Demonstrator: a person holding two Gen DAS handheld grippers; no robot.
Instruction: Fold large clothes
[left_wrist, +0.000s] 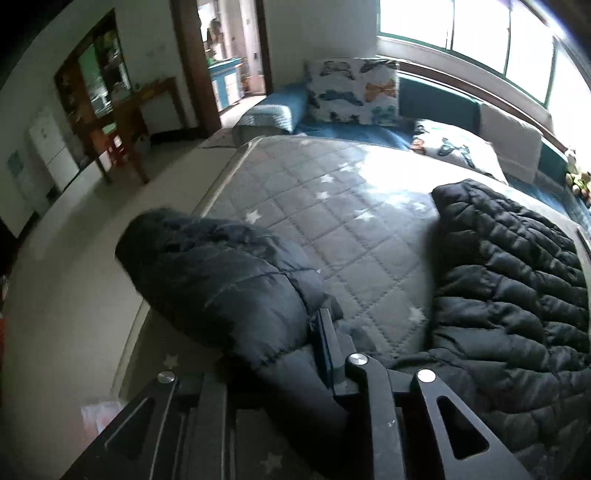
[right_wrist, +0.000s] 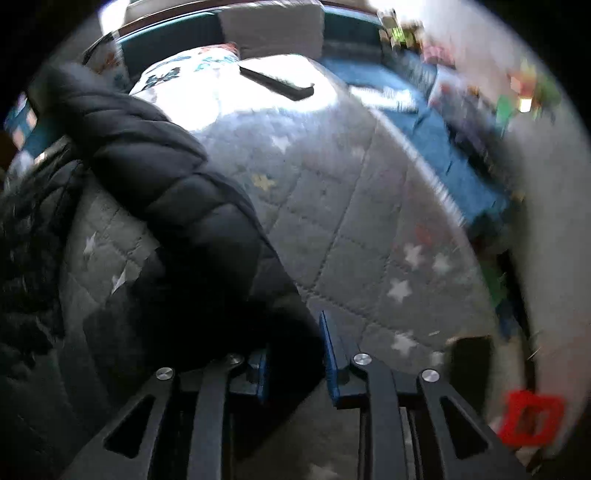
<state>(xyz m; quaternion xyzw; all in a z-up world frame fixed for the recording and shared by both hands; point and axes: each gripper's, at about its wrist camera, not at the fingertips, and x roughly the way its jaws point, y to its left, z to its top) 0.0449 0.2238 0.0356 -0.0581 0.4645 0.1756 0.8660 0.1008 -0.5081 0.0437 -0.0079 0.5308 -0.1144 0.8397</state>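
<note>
My left hand-held gripper (left_wrist: 295, 354) is pinching a fold of the black puffer jacket (left_wrist: 517, 295), a quilted sleeve (left_wrist: 221, 280) that bulges up over my near finger and hides it; only the far blue-padded finger shows, pressed against the fabric. My right hand-held gripper (right_wrist: 295, 354) has its blue pads a little apart with dark jacket cloth bunched between them, so I judge it is holding the other sleeve (right_wrist: 177, 206), though blur and shadow keep me from being sure how firmly. The jacket's body lies on the grey star-quilted mattress (left_wrist: 332, 229), to the right in my left view and to the left in my right view, with bare mattress between the two raised sleeves. Beyond it sit butterfly-print pillows (left_wrist: 354, 92) against the blue bench under the window. To do this step well, I think I should bring both sleeves inward across the body at an even height, keep the padding taut so it does not balloon, and lay each flat before letting go, since puffy fill tends to spring open.
</note>
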